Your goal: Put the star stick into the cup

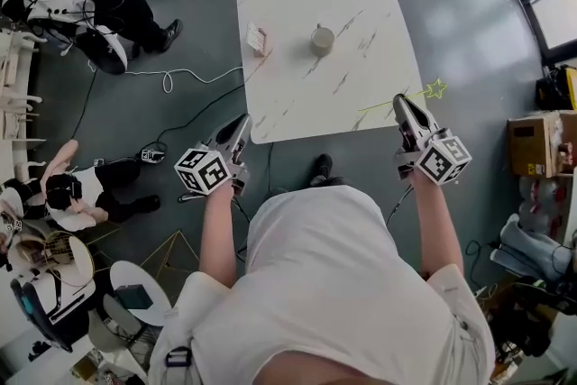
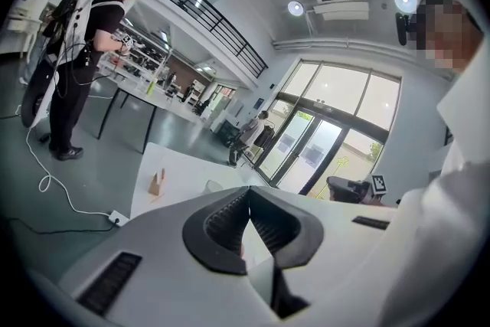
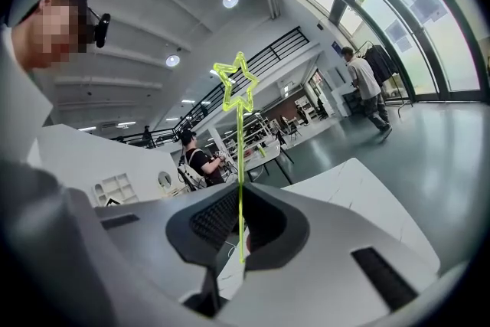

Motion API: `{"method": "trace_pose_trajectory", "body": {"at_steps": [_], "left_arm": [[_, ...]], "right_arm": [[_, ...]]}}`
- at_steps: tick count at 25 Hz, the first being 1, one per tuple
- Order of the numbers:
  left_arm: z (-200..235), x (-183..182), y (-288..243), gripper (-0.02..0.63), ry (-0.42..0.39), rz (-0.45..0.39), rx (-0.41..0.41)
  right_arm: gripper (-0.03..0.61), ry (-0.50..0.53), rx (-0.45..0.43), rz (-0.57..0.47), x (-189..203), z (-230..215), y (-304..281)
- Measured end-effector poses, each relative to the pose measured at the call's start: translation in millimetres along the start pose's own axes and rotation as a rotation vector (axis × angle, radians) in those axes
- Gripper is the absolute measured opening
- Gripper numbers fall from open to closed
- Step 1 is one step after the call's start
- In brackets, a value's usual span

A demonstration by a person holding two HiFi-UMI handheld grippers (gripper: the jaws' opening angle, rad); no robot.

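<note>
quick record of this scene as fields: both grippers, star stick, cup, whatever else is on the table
left gripper: shut, nothing held, by the table's near left corner
right gripper: shut on the star stick, at the table's near right corner
star stick: thin, yellow-green, star end sticking out past the gripper
cup: stands on the far half of the table, apart from both grippers
small block: on the table, left of the cup
table: white, marbled top
task state: stick not yet in the cup

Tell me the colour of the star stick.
Bright yellow-green, star and stem alike. The star stick shows best in the right gripper view.
</note>
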State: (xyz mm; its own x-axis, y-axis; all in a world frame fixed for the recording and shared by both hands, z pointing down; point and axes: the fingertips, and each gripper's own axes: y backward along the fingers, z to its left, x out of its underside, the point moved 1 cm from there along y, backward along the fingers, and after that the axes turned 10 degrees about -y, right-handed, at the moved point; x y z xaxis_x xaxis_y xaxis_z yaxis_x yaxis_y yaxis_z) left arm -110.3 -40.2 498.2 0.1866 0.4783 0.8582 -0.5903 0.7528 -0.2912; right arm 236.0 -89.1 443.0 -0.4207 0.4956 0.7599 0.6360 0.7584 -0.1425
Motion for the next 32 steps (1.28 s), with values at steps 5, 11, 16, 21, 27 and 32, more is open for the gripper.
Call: {"method": "trace_pose_trajectory", "body": {"at_steps": [5, 11, 16, 21, 27, 32], "left_arm": [[-1, -2, -18, 0.014, 0.016, -0.015, -0.042], [-4, -3, -40, 0.014, 0.019, -0.011, -0.053], [-4, -3, -47, 0.014, 0.018, -0.004, -0.053], [-2, 2, -47, 0.014, 0.026, 0.006, -0.058], [18, 5, -60, 0.014, 0.043, 0.030, -0.045], [40, 2, -71, 0.014, 0.026, 0.057, -0.031]], "right_arm": [[0.032, -0.013, -0.017, 0.020, -14, -26, -13], [0.032, -0.023, -0.025, 0.046, -23, -42, -25], [0.032, -0.022, -0.037, 0.059, -25, -50, -37], [0.032, -0.015, -0.037, 0.090, -24, -47, -46], [0.032, -0.013, -0.019, 0.109, -22, -55, -74], [0.032, -0.004, -0.004, 0.128, -24, -56, -107]]}}
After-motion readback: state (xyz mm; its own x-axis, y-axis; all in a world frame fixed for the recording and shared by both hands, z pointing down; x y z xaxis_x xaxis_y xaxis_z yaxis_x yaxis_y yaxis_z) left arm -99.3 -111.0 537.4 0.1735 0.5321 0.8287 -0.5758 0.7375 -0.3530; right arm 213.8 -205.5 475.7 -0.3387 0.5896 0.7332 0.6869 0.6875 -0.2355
